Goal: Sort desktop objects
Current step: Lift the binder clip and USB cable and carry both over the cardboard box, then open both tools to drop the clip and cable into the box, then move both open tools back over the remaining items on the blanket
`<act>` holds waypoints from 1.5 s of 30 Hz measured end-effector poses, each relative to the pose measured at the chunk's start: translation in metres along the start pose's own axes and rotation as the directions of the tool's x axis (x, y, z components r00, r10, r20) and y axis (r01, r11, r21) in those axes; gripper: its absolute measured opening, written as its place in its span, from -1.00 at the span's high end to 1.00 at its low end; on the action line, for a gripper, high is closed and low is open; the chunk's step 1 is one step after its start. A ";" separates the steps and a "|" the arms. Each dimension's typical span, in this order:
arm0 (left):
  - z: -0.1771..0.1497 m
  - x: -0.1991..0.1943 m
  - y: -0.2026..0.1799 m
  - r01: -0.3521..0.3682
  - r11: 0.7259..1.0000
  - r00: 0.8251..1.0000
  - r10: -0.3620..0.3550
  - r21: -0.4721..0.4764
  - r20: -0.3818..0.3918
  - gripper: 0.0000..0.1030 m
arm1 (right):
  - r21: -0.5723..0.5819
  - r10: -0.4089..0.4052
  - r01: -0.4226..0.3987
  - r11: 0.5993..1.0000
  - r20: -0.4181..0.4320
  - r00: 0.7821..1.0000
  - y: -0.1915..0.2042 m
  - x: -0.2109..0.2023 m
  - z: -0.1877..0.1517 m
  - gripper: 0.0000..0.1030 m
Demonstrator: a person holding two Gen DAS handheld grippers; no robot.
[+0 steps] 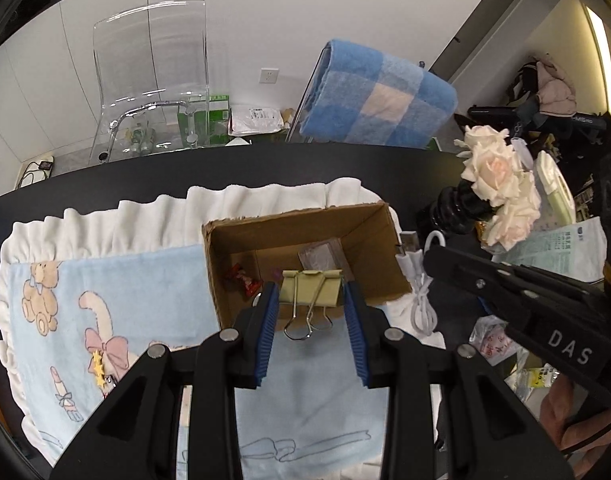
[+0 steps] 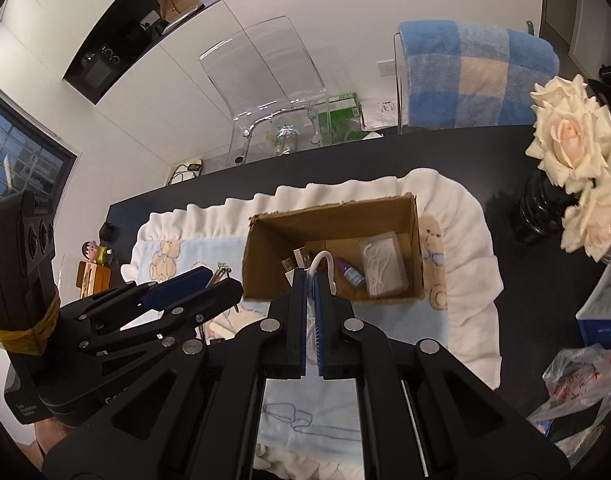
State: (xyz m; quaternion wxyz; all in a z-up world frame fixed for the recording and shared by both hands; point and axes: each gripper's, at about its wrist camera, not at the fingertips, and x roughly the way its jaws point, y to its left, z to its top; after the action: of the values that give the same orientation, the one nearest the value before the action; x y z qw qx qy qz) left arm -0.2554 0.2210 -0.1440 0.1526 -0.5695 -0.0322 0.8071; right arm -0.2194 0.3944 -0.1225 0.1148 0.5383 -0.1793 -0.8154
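My left gripper (image 1: 311, 294) is shut on a yellow binder clip (image 1: 310, 288) and holds it over the near edge of the open cardboard box (image 1: 241, 252). A red candy wrapper (image 1: 243, 280) and a clear packet (image 1: 323, 254) lie in the box. My right gripper (image 2: 311, 280) is shut on a white USB cable (image 2: 317, 262), whose plugs (image 2: 299, 260) hang over the box (image 2: 329, 216). Inside the box lie a clear packet (image 2: 383, 268) and a small purple bottle (image 2: 351, 274). The cable also shows in the left wrist view (image 1: 417, 276), beside the box.
The box stands on a blue cartoon towel with a white frill (image 1: 105, 216) on a black table (image 1: 265, 164). White roses in a black vase (image 2: 569, 152) stand at the right, with plastic bags (image 2: 581, 384) and papers (image 1: 565, 252). A small figurine (image 2: 91, 252) sits at the left.
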 end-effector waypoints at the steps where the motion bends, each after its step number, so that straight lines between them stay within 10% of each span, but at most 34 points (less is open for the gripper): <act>1: 0.002 0.004 0.000 -0.001 1.000 1.000 0.001 -0.001 -0.003 0.36 | 0.000 0.002 -0.002 1.000 -0.005 1.000 -0.003 0.004 0.003 0.93; 24: 0.021 0.048 0.013 -0.021 0.999 0.997 0.019 -0.036 -0.069 0.21 | -0.030 -0.011 0.009 0.999 -0.065 0.998 -0.035 0.061 0.038 0.86; 27: 0.019 0.041 0.016 -0.026 0.999 0.998 0.024 -0.036 -0.055 -0.54 | -0.027 -0.018 0.017 0.999 -0.056 0.998 -0.035 0.057 0.037 0.57; 29: 0.018 0.034 0.018 -0.030 0.999 0.999 0.029 -0.034 -0.036 -0.67 | -0.025 -0.028 0.027 0.999 -0.043 0.999 -0.034 0.053 0.036 -0.16; 35: 0.007 0.012 0.024 -0.066 0.998 0.998 0.065 -0.017 -0.015 -0.72 | -0.024 -0.046 0.046 0.999 0.003 0.999 -0.029 0.032 0.030 -0.80; 45: -0.032 -0.043 0.046 -0.034 0.999 0.998 0.036 -0.032 0.060 -0.99 | -0.014 -0.099 0.100 0.995 0.041 0.994 -0.017 -0.006 0.002 -1.00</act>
State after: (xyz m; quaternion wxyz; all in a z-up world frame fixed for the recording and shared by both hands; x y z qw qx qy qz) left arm -0.2222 0.1614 -0.1265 0.1286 -0.5477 -0.0393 0.8258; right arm -0.2193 0.4127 -0.1240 0.0747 0.5292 -0.1480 -0.8322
